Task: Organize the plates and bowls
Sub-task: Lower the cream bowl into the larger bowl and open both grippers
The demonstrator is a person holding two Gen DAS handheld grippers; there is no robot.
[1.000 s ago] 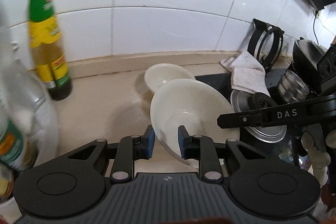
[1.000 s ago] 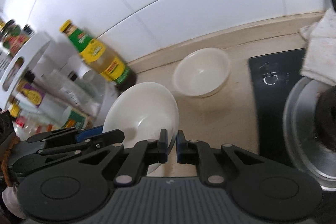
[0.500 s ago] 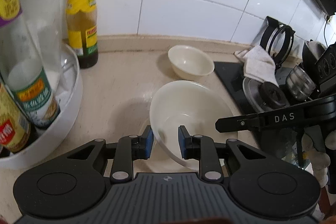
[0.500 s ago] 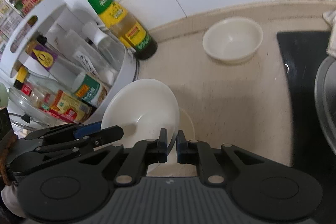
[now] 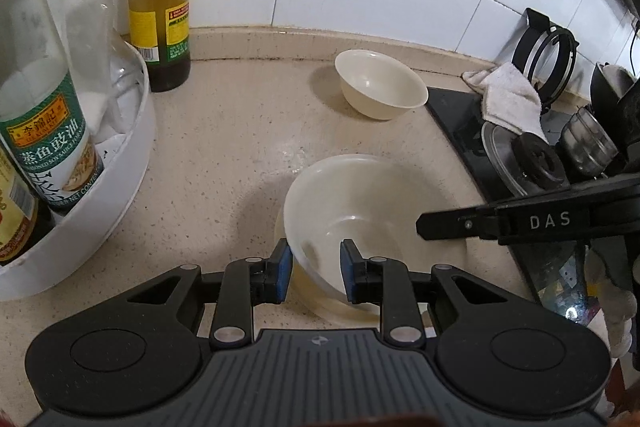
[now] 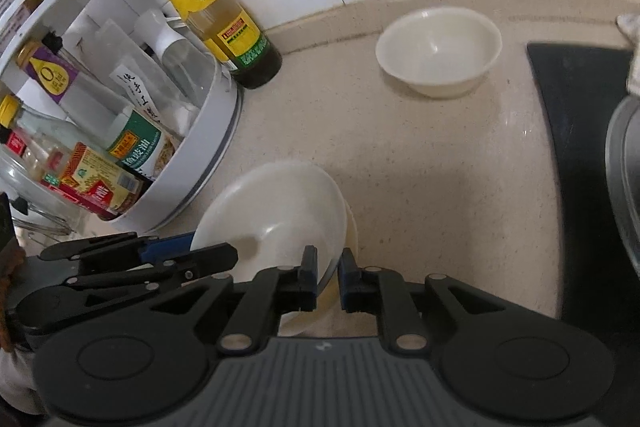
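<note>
On the near part of the table (image 5: 224, 147), I have a large white bowl (image 5: 360, 211) tilted over what looks like another dish, whose cream rim (image 5: 332, 303) shows just beneath it. My left claw (image 5: 314, 277) stands narrow with the bowl's near-left rim between its blue pads, which do not seem to press on it; my right claw (image 6: 328, 277) is opening off the opposite rim, the wall still in the gap. I judge this bowl to be as good as stacked. A smaller cream bowl (image 6: 438, 53) sits alone far back by the wall, well apart, and I reckon it is yet to be gathered. My right claw's arm reads "DAS"; the bottle (image 5: 52, 131) in the white rack (image 5: 128, 163) at left reads "Seasoned Soy Sauce"; the yellow-labelled bottle's (image 6: 212, 7) print is too small to read.
</note>
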